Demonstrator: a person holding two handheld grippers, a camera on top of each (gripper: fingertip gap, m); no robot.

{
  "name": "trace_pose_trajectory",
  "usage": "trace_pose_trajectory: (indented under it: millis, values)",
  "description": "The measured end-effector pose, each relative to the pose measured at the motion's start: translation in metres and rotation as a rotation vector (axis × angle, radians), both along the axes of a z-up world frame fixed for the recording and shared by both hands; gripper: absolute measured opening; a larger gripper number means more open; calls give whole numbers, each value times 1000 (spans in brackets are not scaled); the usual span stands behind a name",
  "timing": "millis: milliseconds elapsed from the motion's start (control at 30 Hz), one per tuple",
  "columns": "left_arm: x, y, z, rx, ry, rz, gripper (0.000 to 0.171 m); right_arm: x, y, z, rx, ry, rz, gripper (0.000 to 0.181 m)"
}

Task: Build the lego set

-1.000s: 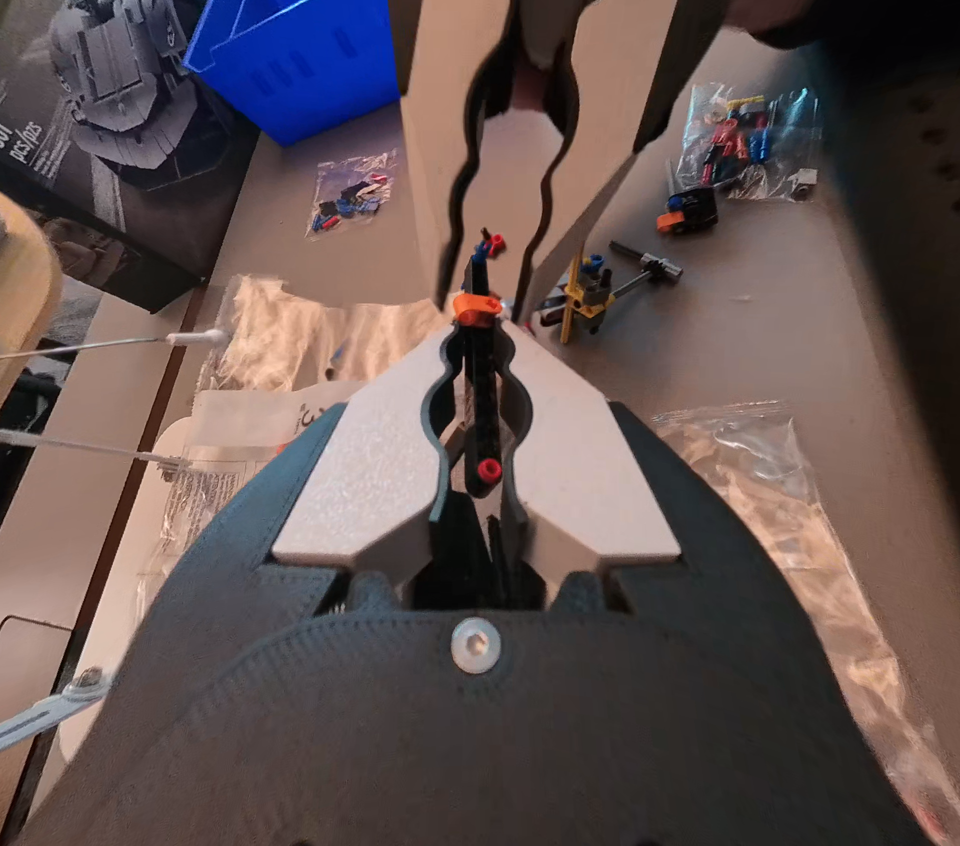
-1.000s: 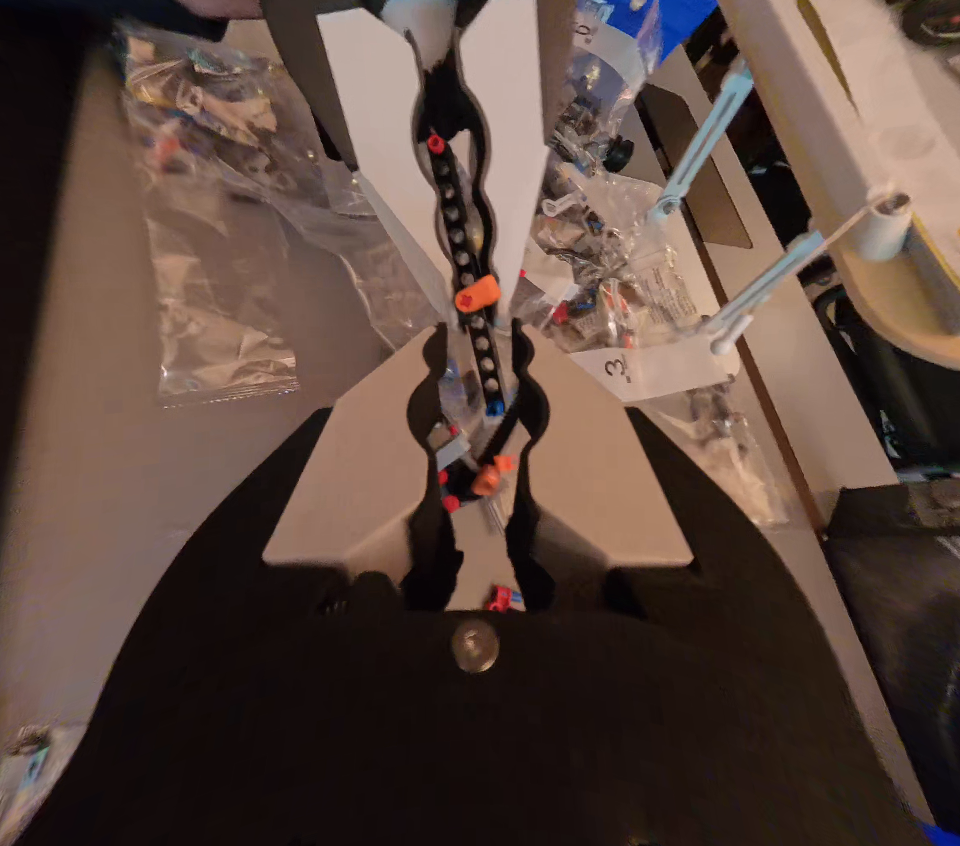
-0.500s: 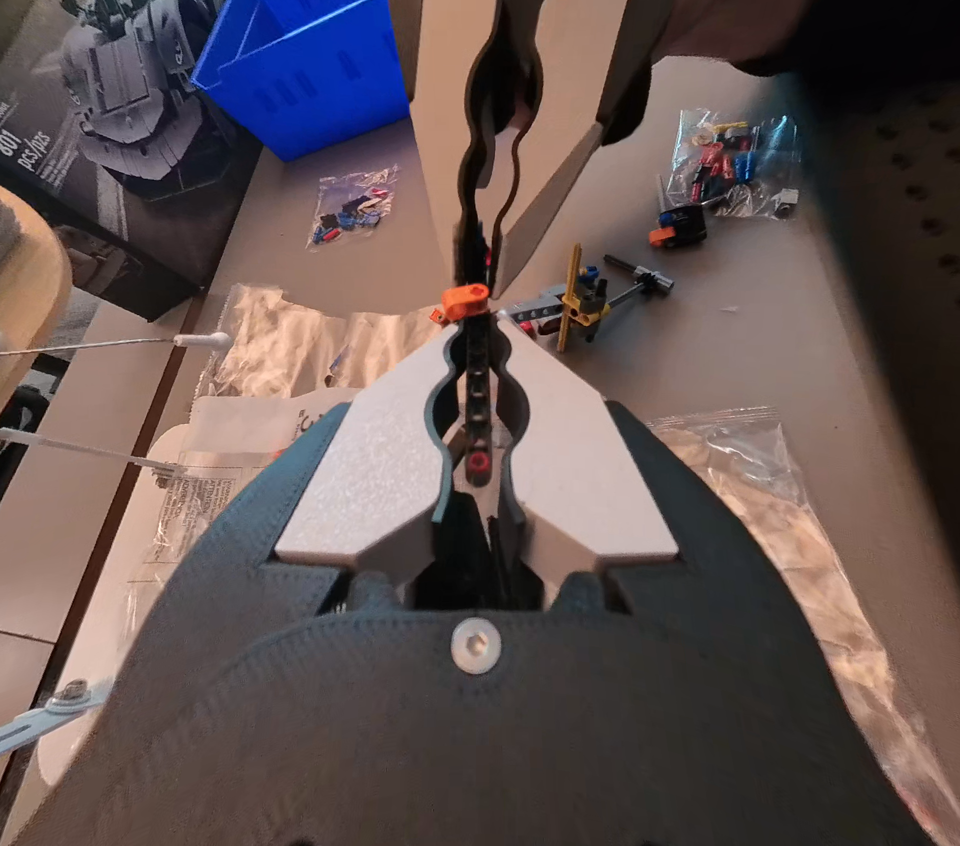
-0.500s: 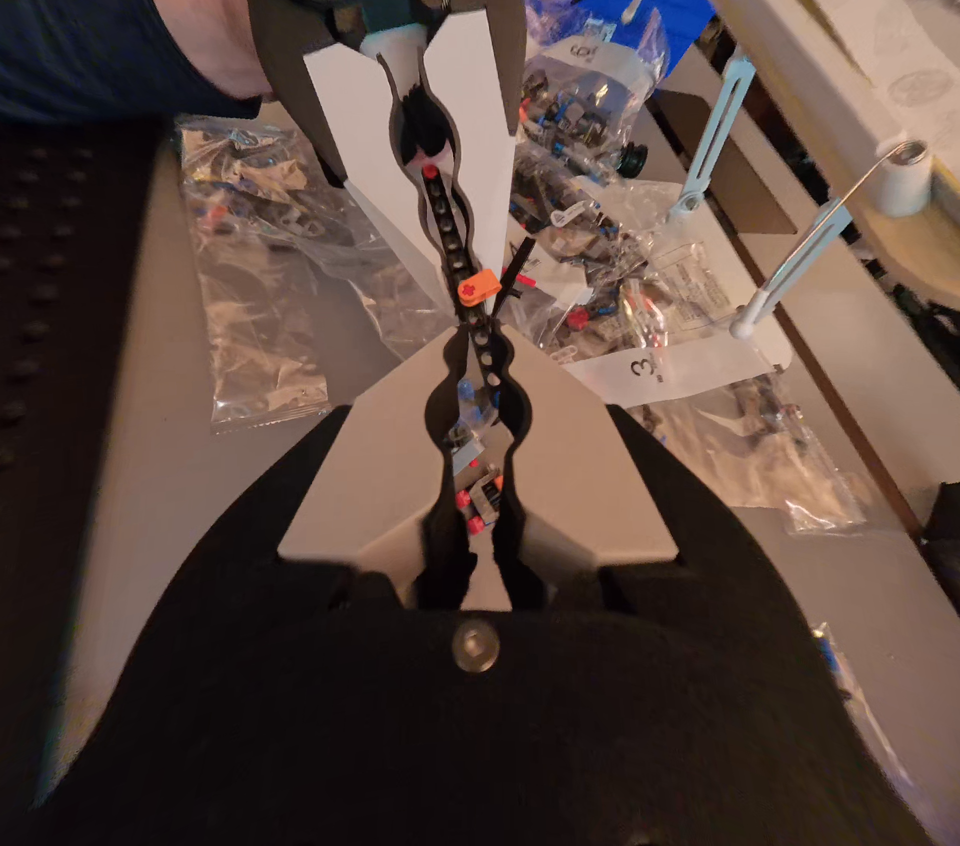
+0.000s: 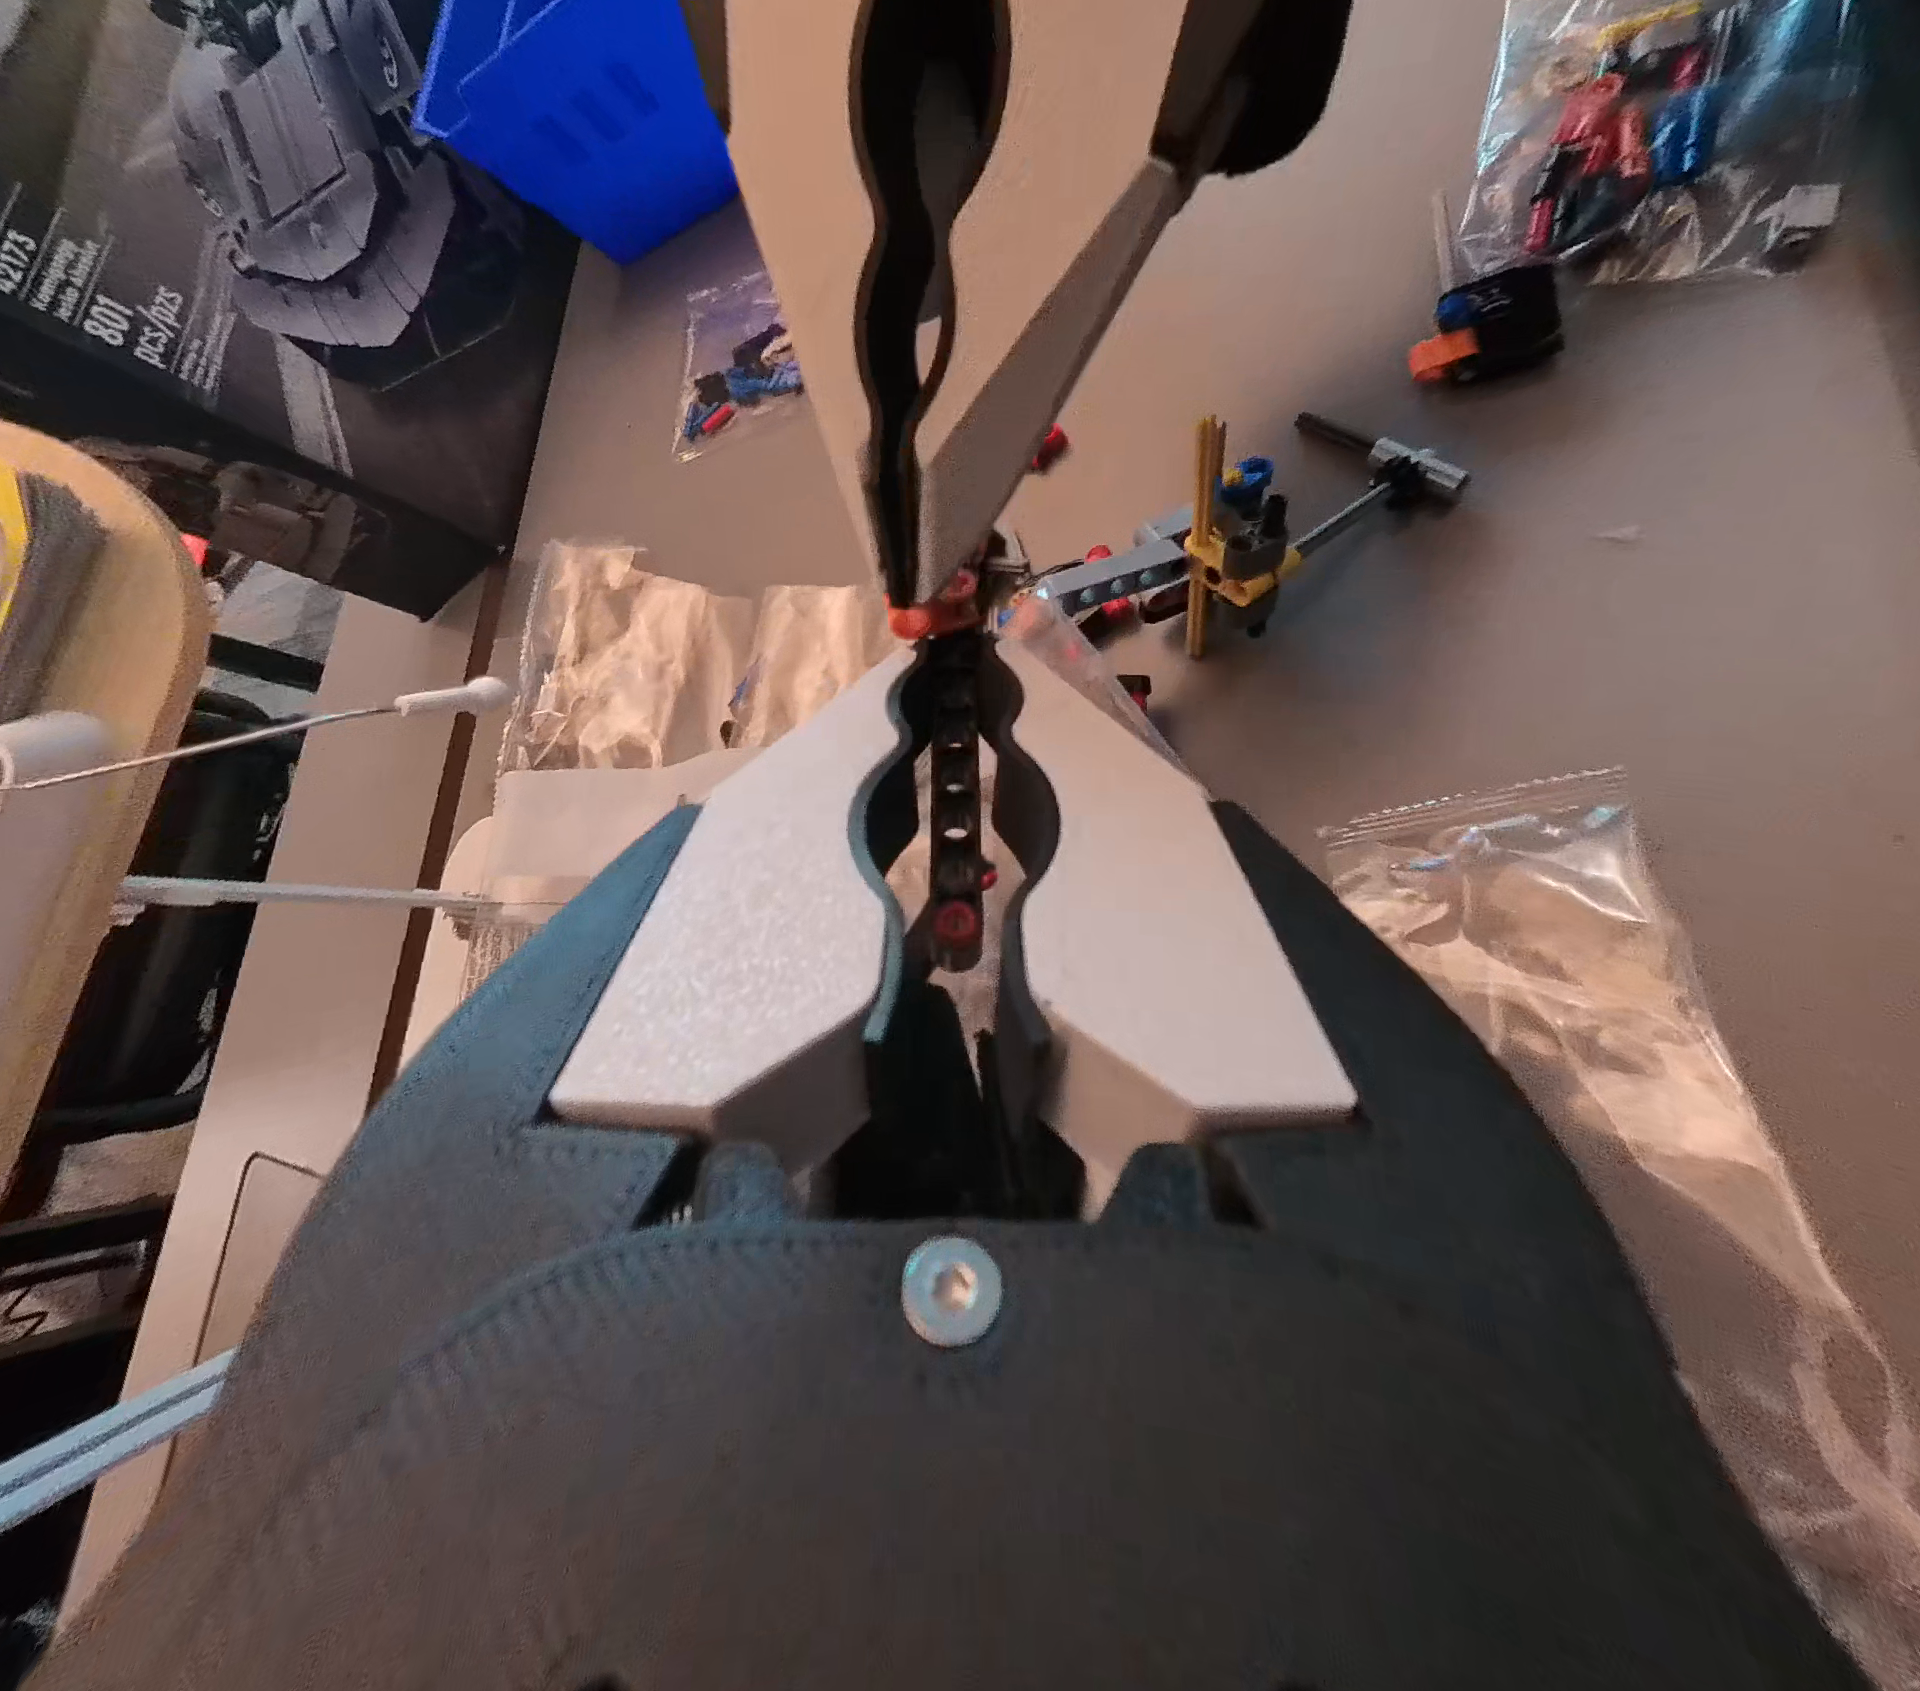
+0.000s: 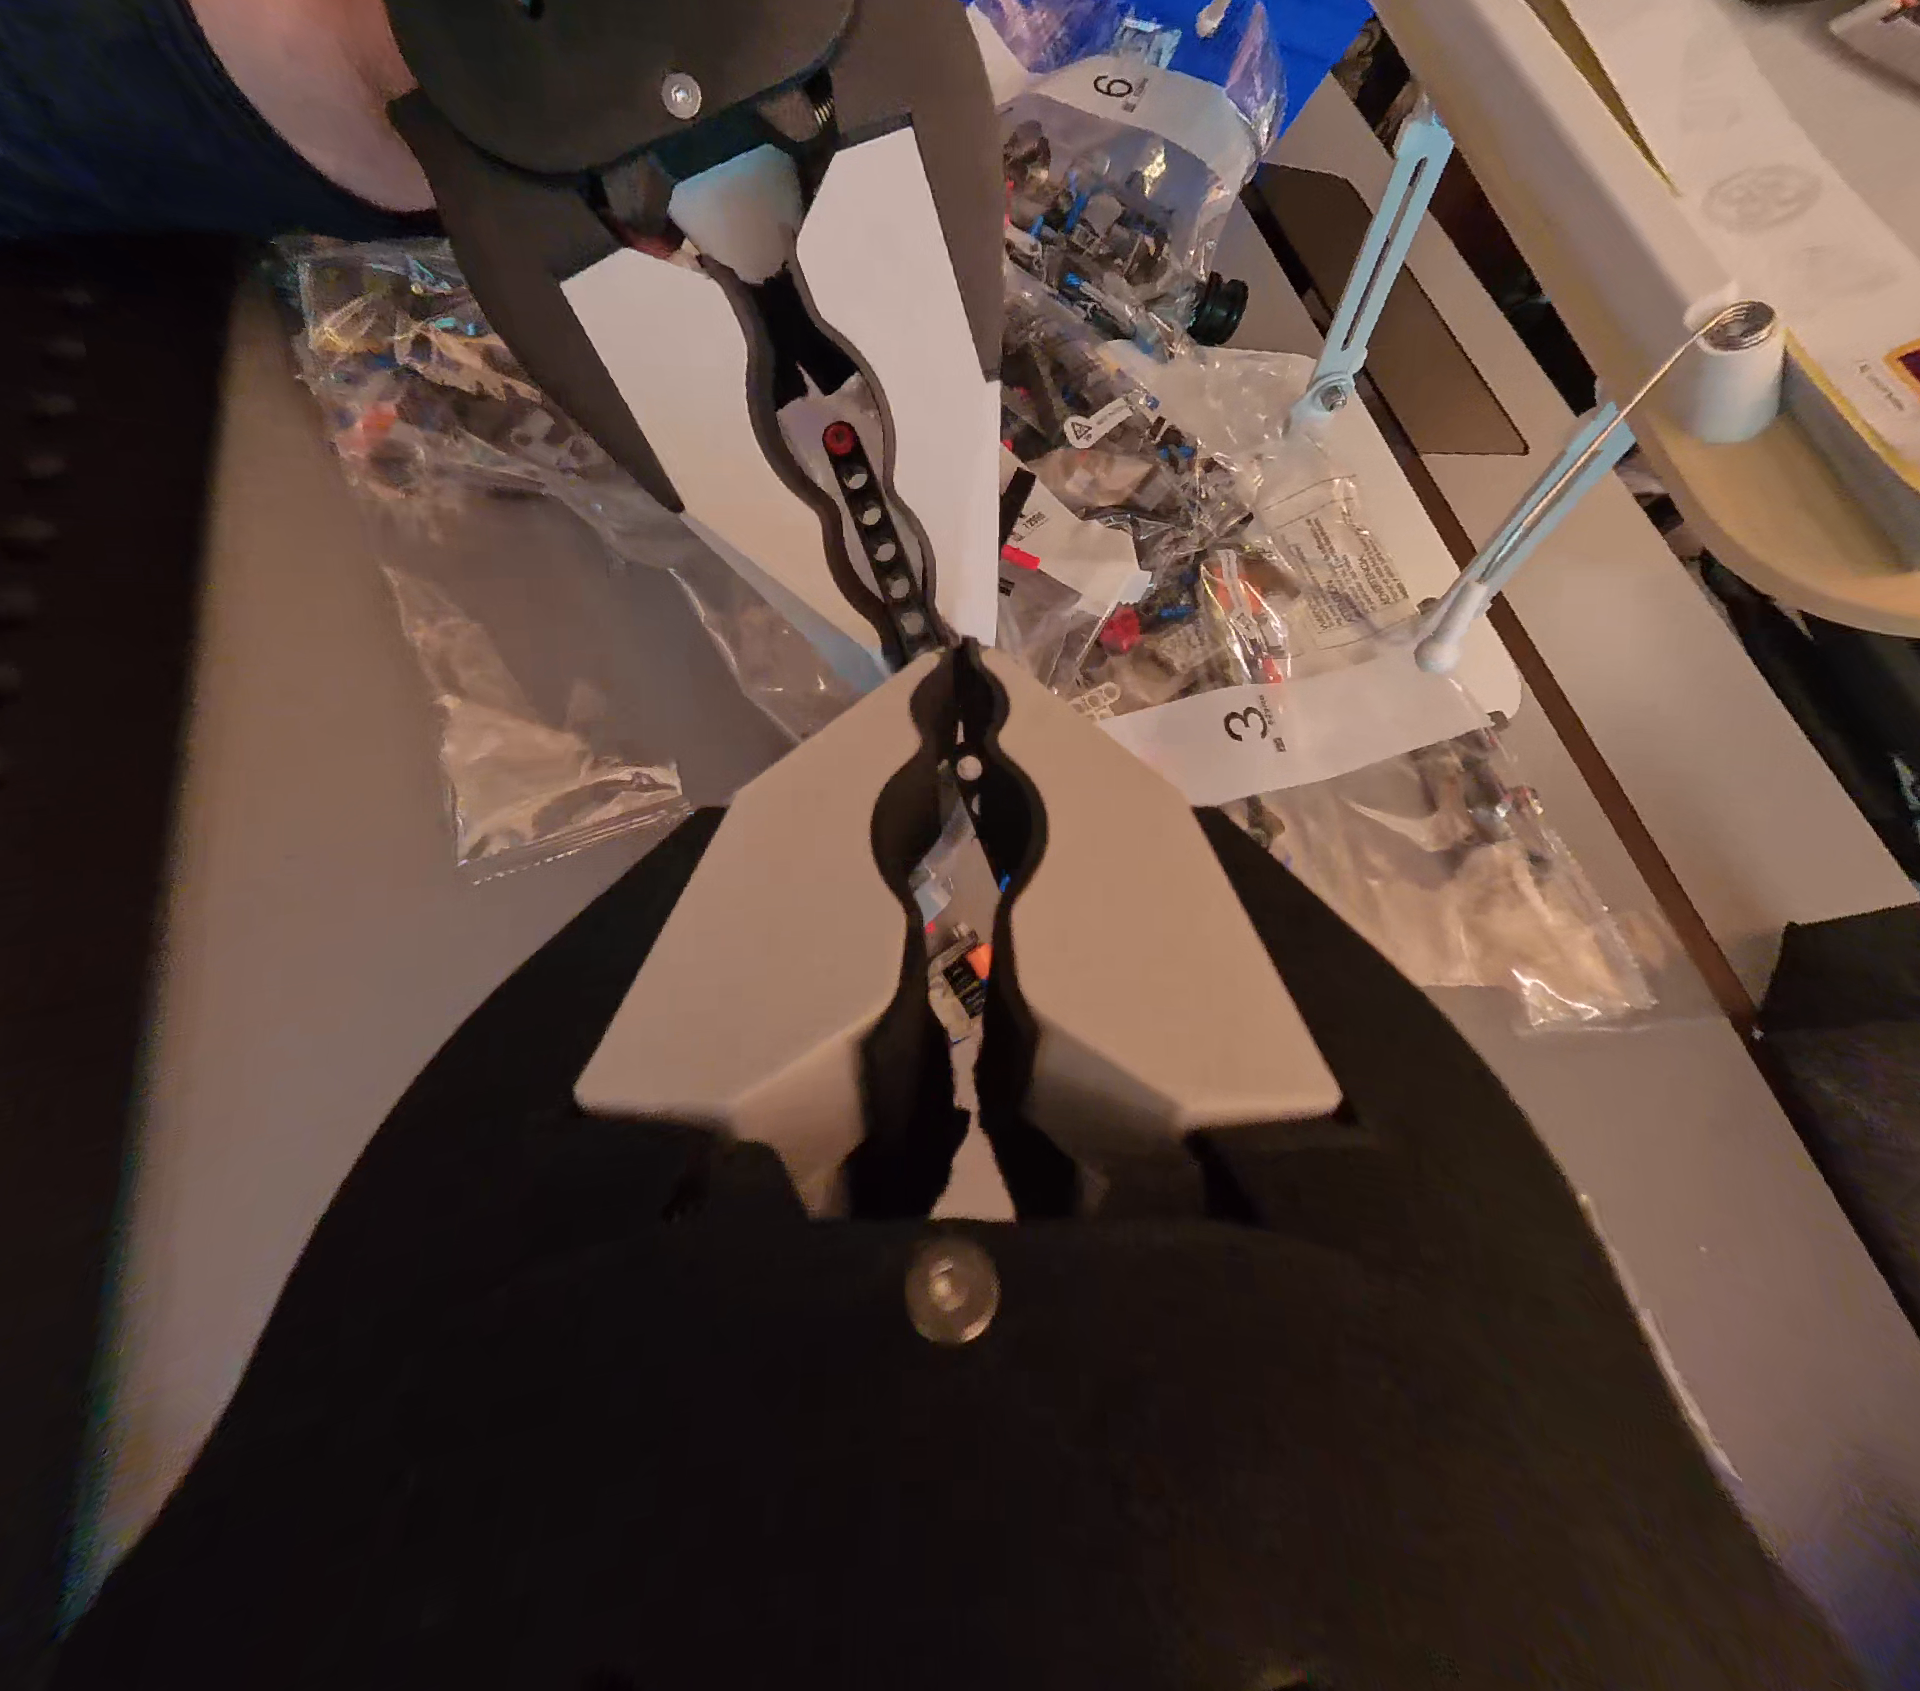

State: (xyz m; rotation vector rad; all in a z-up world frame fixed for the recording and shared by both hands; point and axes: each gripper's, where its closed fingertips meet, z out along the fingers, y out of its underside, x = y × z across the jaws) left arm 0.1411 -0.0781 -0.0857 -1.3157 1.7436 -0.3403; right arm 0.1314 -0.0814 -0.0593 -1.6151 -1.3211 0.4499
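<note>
Since half a second ago we've brought the two tips together: our right hand-held gripper [image 5: 914, 576] now meets the orange connector [image 5: 928, 615] on the black beam [image 5: 956, 794], closed narrow at it; whether it actually grips the piece, we cannot tell. Our left hand-held gripper [image 5: 951, 654] is clamped on the beam, held above the surface [image 5: 1558, 654]. Beyond it, a yellow-and-grey sub-assembly [image 5: 1231, 545] lies mid-surface. Parts bags [image 6: 1174, 540] crowd one edge, a blue bin [image 5: 561, 52] the far corner.
</note>
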Motion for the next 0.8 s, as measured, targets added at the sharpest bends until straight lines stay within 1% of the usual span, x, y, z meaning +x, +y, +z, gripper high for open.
trace_pose_trajectory:
  millis: [100, 133, 200, 233, 300, 433, 500, 567, 667, 800]
  values:
    - [-4, 6, 7, 7, -27, 28, 6, 3, 3, 5, -22, 49, -21, 0]
    - [-5, 9, 9, 15, -34, 40, 6, 3, 4, 7, -39, 66, -30, 3]
    - [-5, 13, 13, 49, -49, 65, 7, 2, 7, 7, -73, 92, -49, 17]
    - [-4, 15, 13, 78, -40, 80, 7, 1, 9, 6, -87, 95, -64, 19]
    - [-1, 16, 15, 119, -42, 94, 7, 0, 11, 1, -114, 87, -87, 17]
    - [0, 26, 10, 215, 2, 149, 7, 2, 18, -4, -158, 106, -137, 17]
    - [1, 27, 11, 251, 14, 160, 7, 4, 20, -1, -179, 142, -156, 11]
    - [1, 29, 14, 296, 24, 177, 7, 4, 21, 1, -212, 180, -167, 10]
    - [1, 32, 13, 355, 55, 194, 7, 5, 24, 0, -207, 180, -197, 9]
    - [3, 34, 17, 417, 68, 213, 7, 7, 26, 6, -274, 281, -211, 7]
